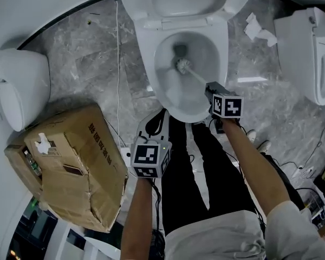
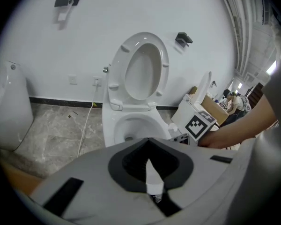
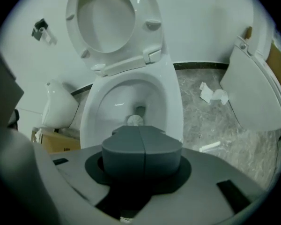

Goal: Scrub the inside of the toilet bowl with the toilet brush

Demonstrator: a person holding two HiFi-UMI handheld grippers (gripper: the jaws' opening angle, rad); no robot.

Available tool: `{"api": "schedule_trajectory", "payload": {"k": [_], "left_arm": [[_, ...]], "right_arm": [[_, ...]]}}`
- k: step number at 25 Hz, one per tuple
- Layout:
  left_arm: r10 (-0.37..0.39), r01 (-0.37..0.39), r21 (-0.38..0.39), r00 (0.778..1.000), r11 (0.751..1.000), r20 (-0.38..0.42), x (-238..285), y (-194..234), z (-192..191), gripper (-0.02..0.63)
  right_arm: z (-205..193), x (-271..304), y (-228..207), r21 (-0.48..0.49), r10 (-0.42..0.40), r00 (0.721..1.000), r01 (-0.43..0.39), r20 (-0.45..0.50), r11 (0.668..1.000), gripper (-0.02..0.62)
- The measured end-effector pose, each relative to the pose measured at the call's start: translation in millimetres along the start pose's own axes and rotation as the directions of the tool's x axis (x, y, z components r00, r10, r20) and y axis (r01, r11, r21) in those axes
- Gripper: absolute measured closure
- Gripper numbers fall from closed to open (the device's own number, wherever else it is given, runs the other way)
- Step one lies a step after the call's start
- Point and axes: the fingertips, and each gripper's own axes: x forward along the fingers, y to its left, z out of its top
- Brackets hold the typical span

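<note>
Over the front rim of the toilet bowl [image 1: 145, 53], the right gripper [image 1: 210, 89] is clamped on the handle of the toilet brush [image 1: 192, 73]. The bristled head of the brush sits deep inside the bowl, near the drain. Closer to the person's legs, the left gripper [image 2: 149, 144] hovers with jaws together, holding nothing. A cardboard box [image 1: 76, 161] stands on the marble floor [image 1: 97, 47] at left.

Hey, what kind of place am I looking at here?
Probably a bathroom-fixture showroom or test room, not a home bathroom: beside the open toilet stand a second toilet and another white fixture, with a cardboard box on the marble-look floor.
</note>
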Motion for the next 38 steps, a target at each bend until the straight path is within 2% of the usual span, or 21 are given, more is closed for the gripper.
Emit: {"api": "schedule_trajectory", "payload": {"k": [3,11,16,17,18,19,20,22,24,28,31,33,36,38], "left_arm": [[0.033,-0.033,-0.009,0.999,0.999,0.021,-17,-10,-1,0.584],[0.079,-0.080,0.001,0.994,0.997,0.082,-66,-78,6,0.584],[0.117,-0.114,-0.025,0.978,0.993,0.172,-110,-118,18,0.583],[0.122,-0.119,-0.025,0.977,0.993,0.175,-123,-126,14,0.584],[0.128,-0.126,-0.019,0.977,0.992,0.172,-135,-132,10,0.583],[0.135,-0.136,-0.009,0.976,0.991,0.171,-146,-137,8,0.584],[0.143,-0.146,0.000,0.974,0.989,0.176,-157,-139,7,0.583],[0.154,-0.158,0.000,0.968,0.987,0.199,-176,-138,7,0.583],[0.165,-0.168,-0.004,0.965,0.986,0.203,-192,-134,-4,0.583],[0.155,-0.166,0.047,0.970,0.985,0.188,-209,-147,-27,0.583],[0.090,-0.122,0.146,0.974,0.982,0.209,-225,-171,-29,0.583],[0.069,-0.111,0.196,0.976,0.974,0.208,-240,-177,-39,0.583],[0.088,-0.125,0.152,0.970,0.981,0.228,-261,-179,-55,0.583],[0.095,-0.125,0.108,0.966,0.986,0.242,-268,-184,-62,0.583]], "right_arm": [[-19,-16,-2,-0.098,-0.001,0.999,-0.003,-0.047,0.995,0.417],[-54,-76,-13,-0.254,0.015,0.974,-0.074,-0.225,0.964,0.417],[-68,-96,-10,-0.309,0.001,0.970,-0.079,-0.244,0.948,0.417],[-74,-103,-8,-0.304,0.003,0.977,-0.070,-0.215,0.950,0.417],[-75,-114,-6,-0.303,0.004,0.989,-0.049,-0.147,0.952,0.419],[-71,-129,-4,-0.304,0.010,0.999,-0.023,-0.044,0.952,0.423],[-65,-147,-1,-0.301,0.027,0.997,-0.005,0.068,0.954,0.423],[-62,-190,10,-0.283,0.089,0.968,-0.020,0.233,0.959,0.422],[-76,-228,19,-0.278,0.120,0.943,-0.031,0.311,0.960,0.423],[-105,-283,18,-0.292,0.101,0.924,0.013,0.369,0.956,0.423],[-130,-323,13,-0.292,-0.004,0.911,0.137,0.413,0.947,0.425],[-157,-344,17,-0.258,-0.045,0.901,0.171,0.432,0.951,0.425],[-197,-363,28,-0.210,-0.057,0.908,0.156,0.416,0.965,0.425],[-206,-371,31,-0.245,-0.075,0.909,0.189,0.410,0.951,0.426]]}}
